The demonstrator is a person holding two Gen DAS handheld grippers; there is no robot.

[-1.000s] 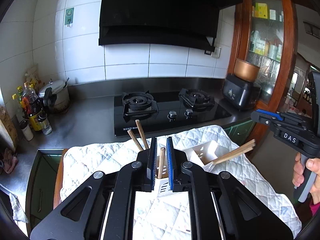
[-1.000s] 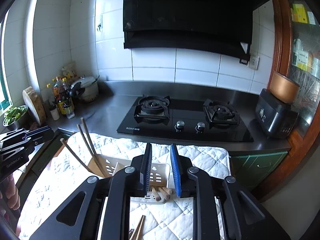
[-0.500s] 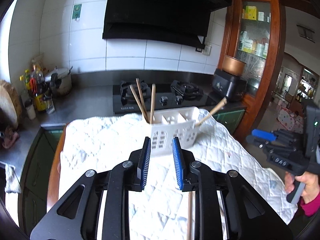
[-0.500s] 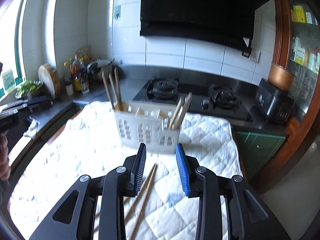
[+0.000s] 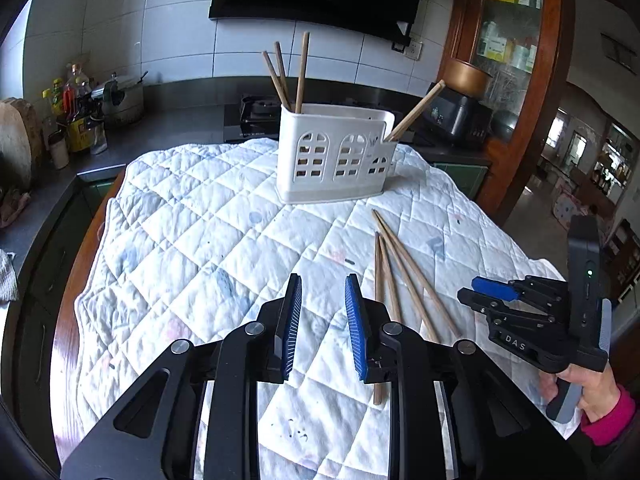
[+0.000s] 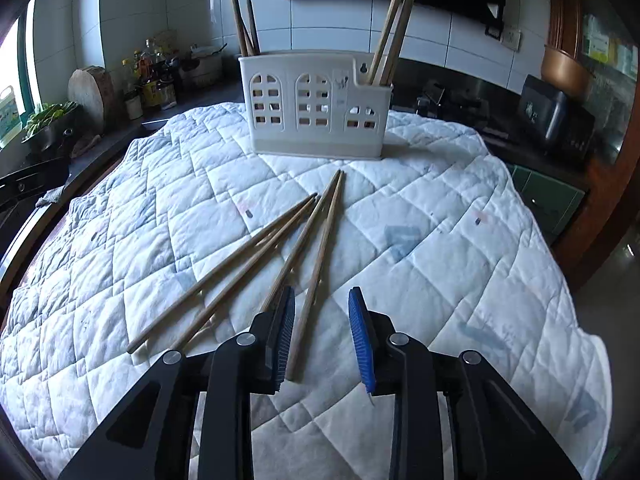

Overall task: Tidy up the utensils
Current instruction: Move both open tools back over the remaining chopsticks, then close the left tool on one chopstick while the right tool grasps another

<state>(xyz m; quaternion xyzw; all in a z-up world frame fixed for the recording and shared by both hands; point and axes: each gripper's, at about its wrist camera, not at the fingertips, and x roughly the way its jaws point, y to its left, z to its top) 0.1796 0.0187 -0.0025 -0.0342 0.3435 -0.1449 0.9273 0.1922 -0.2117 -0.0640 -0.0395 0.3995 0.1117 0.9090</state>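
- Left wrist view: left gripper (image 5: pixel 322 322) is hovering over the quilted cloth (image 5: pixel 192 232) covering the surface, its fingers (image 5: pixel 290 320) sitting narrowly apart with nothing between them.
- White utensil holder (image 5: pixel 334 160) is standing upright at the far side of the cloth. Three chopsticks are sticking up from its left compartment, one is leaning out at the right end.
- Loose chopsticks (image 5: pixel 394 268) are lying flat on the cloth, right of the left gripper, between it and the holder.
- Right gripper (image 5: pixel 490 294) is showing at the right edge, held by a hand (image 5: pixel 584 392) in a pink sleeve; can't tell its finger gap from this angle.
- Right wrist view: right gripper (image 6: pixel 322 334) is angling down over the loose chopsticks (image 6: pixel 256 252), jaws narrow and closing. One chopstick is lying between the fingers (image 6: pixel 286 332) near the left one, not pinched.
- The utensil holder (image 6: pixel 316 104) is standing beyond, well apart from the fingers, with chopsticks sticking up at both ends.
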